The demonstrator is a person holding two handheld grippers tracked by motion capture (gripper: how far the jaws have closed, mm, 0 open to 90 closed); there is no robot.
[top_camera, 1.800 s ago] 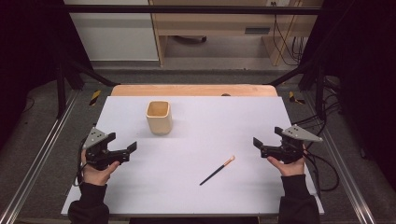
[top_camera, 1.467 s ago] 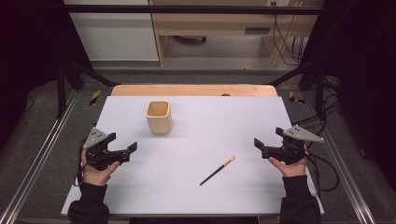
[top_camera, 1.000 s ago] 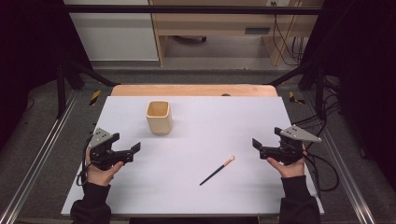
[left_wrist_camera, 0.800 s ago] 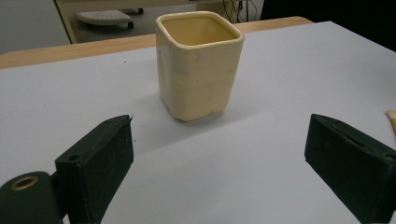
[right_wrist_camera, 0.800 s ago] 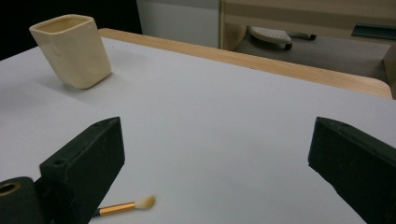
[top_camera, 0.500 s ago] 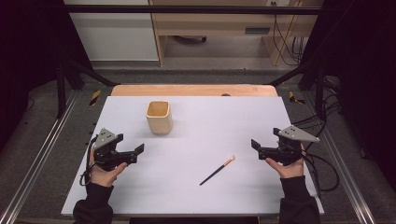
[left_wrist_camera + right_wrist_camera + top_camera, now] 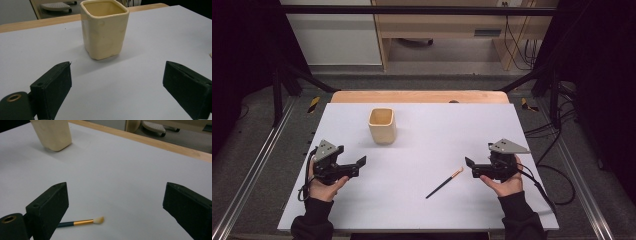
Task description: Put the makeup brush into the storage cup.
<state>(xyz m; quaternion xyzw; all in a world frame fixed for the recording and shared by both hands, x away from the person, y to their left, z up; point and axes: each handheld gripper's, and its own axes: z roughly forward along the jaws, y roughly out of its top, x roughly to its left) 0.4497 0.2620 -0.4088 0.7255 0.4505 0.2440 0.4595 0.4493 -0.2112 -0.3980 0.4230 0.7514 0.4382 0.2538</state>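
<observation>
The left gripper is hovering over the left part of the white table, held in the person's left hand, with its jaws spread wide and nothing between them. In the left gripper view those jaws are framing bare tabletop, and the cream square cup is standing upright beyond them, open mouth up, well apart from the jaw tips. The right gripper is hanging over the right part of the table in the right hand, its jaws also standing wide apart and empty. The small brush is lying flat on the table just left of that gripper, its pale bristle end pointing toward the jaws. In the right gripper view the brush is lying close by the left-hand jaw, untouched, with the cup far off at the upper left.
</observation>
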